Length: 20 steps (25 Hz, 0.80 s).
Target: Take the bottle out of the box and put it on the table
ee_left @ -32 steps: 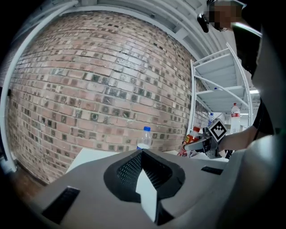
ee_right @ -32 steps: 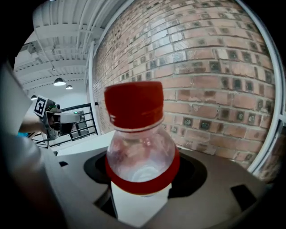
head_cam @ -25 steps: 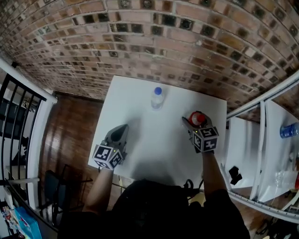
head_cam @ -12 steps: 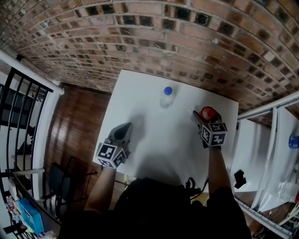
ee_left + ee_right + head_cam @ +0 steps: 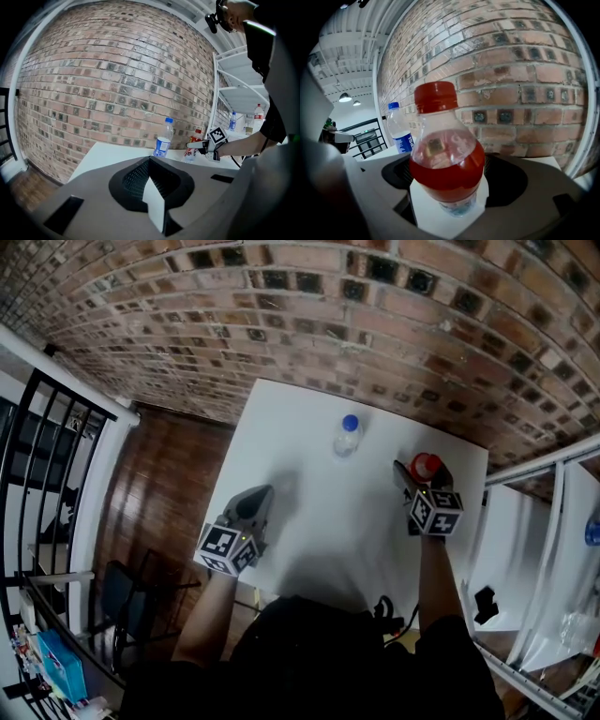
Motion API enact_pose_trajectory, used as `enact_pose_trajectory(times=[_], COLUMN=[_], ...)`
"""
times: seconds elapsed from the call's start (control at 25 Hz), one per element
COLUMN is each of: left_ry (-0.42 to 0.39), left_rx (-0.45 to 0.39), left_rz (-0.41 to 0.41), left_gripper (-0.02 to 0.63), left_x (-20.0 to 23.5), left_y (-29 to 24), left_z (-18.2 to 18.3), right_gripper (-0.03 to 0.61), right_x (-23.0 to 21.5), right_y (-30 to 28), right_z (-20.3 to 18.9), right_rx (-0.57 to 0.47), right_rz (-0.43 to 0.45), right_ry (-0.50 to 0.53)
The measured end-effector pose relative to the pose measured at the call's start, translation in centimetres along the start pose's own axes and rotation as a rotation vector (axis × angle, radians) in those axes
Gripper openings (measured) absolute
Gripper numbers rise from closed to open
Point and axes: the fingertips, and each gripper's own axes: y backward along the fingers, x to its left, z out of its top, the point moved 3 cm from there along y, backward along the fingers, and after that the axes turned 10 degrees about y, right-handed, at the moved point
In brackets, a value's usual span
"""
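Opening: right gripper [image 5: 421,471] jaws just widened around red-capped bottle [image 5: 446,161]; left gripper [image 5: 262,493] jaws together.

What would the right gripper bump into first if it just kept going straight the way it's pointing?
The red-capped bottle, almost at once: it stands on the table between the right gripper's jaws, which have just been opening and stand clear of it.

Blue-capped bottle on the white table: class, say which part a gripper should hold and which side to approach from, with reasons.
Probably grip the blue-capped bottle on its straight labelled body, below the tapering neck, approaching level from the person's side of the table. It stands upright and apart from other things, with the brick wall behind.
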Motion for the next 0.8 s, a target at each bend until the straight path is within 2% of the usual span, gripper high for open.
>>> enact_pose_trajectory(times=[0.32,0.64,0.8], left_ry=[-0.006,-0.021,-0.044], left_rx=[0.007,-0.014,-0.047], left_rz=[-0.014,-0.092,-0.163], left_gripper=[0.003,0.003,0.003], left_x=[0.3,-0.7,-2.6], left_y=[1.7,3.2,3.9], left_z=[0.2,1.7,3.5], right_gripper=[0.445,0.445,0.445], right_x=[0.9,2.9,4.4], right_y=[2.2,6.8,10.3], right_z=[0.3,-0.1,1.7], right_rx=[-0.050,-0.062,-0.123], right_rz=[-0.034,-0.067,-0.091], right_ry=[0.006,-0.003,0.003])
